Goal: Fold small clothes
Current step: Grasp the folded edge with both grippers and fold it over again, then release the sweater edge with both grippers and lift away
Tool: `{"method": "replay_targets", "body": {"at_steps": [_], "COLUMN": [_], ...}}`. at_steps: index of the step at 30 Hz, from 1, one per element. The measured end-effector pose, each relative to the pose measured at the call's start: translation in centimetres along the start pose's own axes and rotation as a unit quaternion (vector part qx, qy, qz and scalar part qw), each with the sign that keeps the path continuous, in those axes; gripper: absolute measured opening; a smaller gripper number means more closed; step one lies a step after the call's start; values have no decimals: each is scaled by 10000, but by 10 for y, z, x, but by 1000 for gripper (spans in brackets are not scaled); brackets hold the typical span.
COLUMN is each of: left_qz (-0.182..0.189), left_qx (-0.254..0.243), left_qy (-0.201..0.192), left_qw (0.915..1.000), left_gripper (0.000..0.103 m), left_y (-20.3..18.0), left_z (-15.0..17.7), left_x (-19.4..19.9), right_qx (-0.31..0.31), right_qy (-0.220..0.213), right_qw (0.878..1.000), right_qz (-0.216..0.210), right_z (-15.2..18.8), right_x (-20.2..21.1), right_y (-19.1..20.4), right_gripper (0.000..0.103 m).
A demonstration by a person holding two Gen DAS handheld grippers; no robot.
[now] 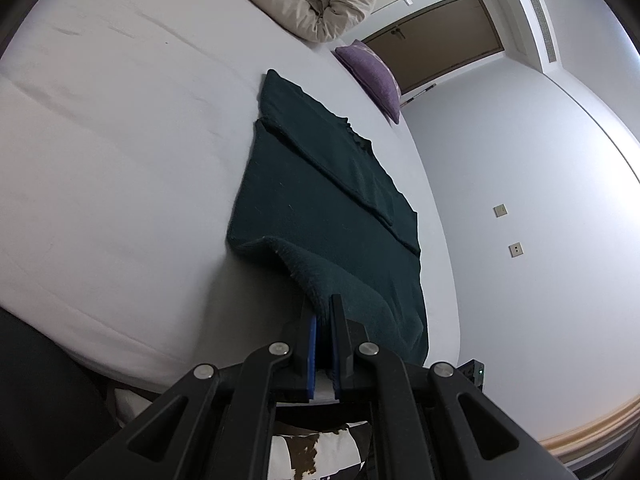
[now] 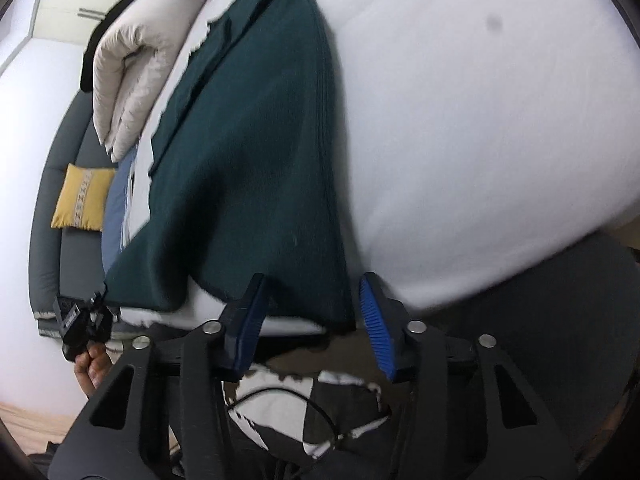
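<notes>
Dark green garment [image 1: 320,184] partly folded, flat on bed, corner lifted.

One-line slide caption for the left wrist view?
Left gripper shut on the lifted near corner of a dark green garment lying partly folded on a white bed.

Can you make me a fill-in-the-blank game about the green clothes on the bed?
1. The left gripper has its jaws ____ on a corner of the dark green garment.
2. The right gripper has its jaws ____, one on each side of the garment's near corner.
3. The garment lies on a ____ bed sheet.
4. The pillow past the garment is ____.

Missing words: shut; open; white; purple
</notes>
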State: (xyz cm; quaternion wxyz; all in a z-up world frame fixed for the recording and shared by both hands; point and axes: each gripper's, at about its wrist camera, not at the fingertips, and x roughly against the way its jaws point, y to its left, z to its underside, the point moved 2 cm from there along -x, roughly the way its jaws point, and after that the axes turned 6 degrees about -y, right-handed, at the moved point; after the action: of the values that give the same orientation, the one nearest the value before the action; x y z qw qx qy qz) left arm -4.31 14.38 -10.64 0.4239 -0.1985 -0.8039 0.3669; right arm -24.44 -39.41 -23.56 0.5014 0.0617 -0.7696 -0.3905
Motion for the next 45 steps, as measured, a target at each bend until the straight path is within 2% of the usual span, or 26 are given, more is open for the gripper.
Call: {"method": "replay_targets", "body": {"at_steps": [2, 6, 8, 14, 19, 23, 27, 33, 39, 45], "left_qz": [-1, -8, -19, -11, 217, 418, 541, 596, 599, 400], "left_qx": [13, 24, 36, -13, 129, 255, 250, 172, 225, 376], "left_qy": [3, -2, -14, -70, -159, -252, -419, -664, -811, -811], "left_qw": [10000, 10000, 10000, 10000, 9996, 9985, 9973, 9959, 9947, 9952], "left_gripper": [7, 7, 6, 7, 6, 6, 6, 6, 6, 6], "left_y": [1, 4, 6, 3, 0, -8, -20, -35, -43, -38], "left_z": [-1, -1, 0, 0, -3, -6, -17, -54, -115, -180], "left_x": [0, 1, 1, 4, 14, 20, 25, 16, -25, -86], "right_qx": [-22, -300, -315, -59, -204, -308, -322, -323, -526, -869], "right_qy": [22, -223, -345, -643, -1002, -1418, -1740, -2024, -2157, -2323], "right_qw": [10000, 9985, 9974, 9957, 9883, 9777, 9645, 9510, 9453, 9440], "right_qz": [-29, -399, -556, -669, -1134, -1520, -1961, -2315, -2391, -2176], "right_z": [6, 14, 13, 13, 6, -9, -37, -95, -175, -263], "right_x": [-5, -2, 3, 27, 65, 100, 120, 126, 103, 55], "right_y": [-3, -15, -15, 1, 14, 24, 49, 83, 105, 118], "right_gripper": [32, 20, 7, 5, 5, 5, 5, 5, 5, 5]}}
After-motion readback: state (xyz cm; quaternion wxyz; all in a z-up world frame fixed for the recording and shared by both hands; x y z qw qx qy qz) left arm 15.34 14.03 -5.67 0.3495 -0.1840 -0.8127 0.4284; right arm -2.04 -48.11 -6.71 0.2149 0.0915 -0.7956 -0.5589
